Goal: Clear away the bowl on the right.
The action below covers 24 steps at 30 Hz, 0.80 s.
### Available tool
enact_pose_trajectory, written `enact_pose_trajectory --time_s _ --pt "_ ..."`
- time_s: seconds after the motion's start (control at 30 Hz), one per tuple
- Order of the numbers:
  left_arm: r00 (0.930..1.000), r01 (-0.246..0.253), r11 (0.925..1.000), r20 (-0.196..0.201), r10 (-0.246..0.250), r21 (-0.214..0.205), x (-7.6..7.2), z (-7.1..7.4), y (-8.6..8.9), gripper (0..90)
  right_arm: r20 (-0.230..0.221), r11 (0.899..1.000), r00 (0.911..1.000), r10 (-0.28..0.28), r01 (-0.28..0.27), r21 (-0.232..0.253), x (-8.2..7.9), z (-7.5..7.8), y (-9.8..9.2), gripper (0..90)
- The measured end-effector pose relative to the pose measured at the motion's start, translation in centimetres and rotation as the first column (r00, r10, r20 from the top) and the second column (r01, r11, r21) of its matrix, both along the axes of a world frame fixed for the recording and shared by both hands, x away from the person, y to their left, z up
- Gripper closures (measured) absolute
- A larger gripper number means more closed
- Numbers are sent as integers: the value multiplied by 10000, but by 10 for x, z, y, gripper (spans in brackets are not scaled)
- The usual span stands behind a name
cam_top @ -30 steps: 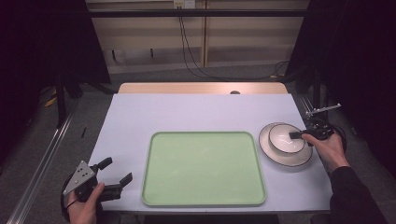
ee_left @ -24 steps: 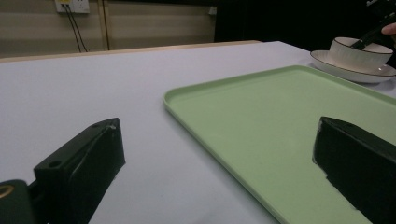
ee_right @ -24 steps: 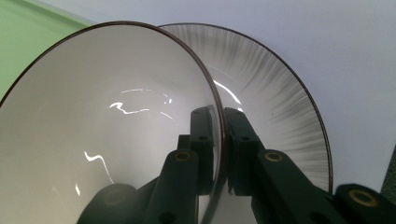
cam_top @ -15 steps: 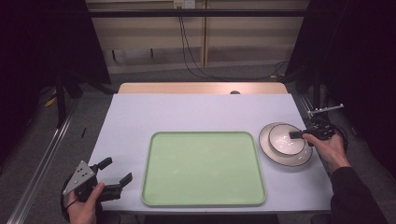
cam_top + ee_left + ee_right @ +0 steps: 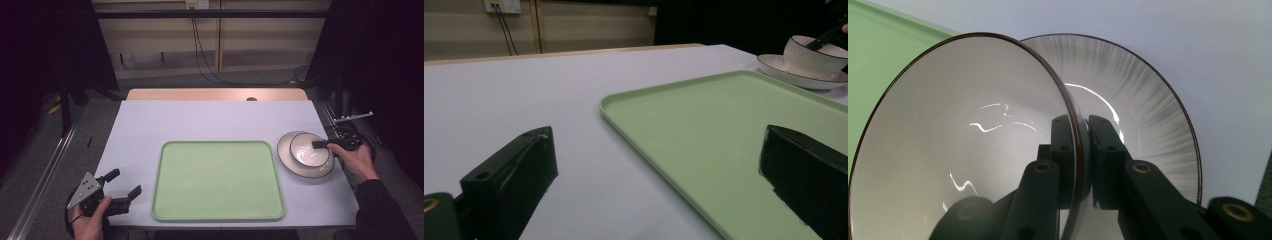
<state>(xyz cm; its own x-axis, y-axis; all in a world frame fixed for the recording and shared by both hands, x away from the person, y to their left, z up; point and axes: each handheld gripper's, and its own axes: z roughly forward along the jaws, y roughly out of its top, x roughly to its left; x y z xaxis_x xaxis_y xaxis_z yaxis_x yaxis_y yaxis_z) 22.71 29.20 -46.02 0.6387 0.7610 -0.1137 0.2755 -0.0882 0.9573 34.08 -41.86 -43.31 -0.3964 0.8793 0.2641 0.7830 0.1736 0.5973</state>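
Right claw (image 5: 319,145) clamped on the rim of the white bowl (image 5: 311,150), one jaw inside the wall, one outside, as the right gripper view shows (image 5: 1079,150). Bowl (image 5: 958,145) sits on the white plate (image 5: 286,155) with dark rim, at the right side of the table (image 5: 200,120), just beside the right edge of the green tray (image 5: 217,180) but apart from it. In the right gripper view the plate (image 5: 1153,115) has grey streaked shading and shows behind the bowl wall. Right hand (image 5: 357,160) holds the gripper at the table's right edge.

Left claw (image 5: 125,184) wide apart, nothing between the jaws, at the front left corner of the table, just left of the tray. Left hand (image 5: 90,222) grips it from below. Left gripper view: tray (image 5: 724,135) lies flat and bare between and beyond the jaws; bowl (image 5: 811,52) and plate (image 5: 799,75) are far off at upper right, with the right claw on the bowl rim.
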Motion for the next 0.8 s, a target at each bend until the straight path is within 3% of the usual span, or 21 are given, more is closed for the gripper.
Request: enact_pose_trajectory --time_s 0.43,0.8 --pt "10000 -25 10000 53 24 70 0 0 0 20 306 9998 9995 49 -55 196 -9 11 -7 829" --pt "9999 -58 10000 87 57 51 -1 0 1 21 728 9960 9953 638 -681 577 -10 29 14 829"
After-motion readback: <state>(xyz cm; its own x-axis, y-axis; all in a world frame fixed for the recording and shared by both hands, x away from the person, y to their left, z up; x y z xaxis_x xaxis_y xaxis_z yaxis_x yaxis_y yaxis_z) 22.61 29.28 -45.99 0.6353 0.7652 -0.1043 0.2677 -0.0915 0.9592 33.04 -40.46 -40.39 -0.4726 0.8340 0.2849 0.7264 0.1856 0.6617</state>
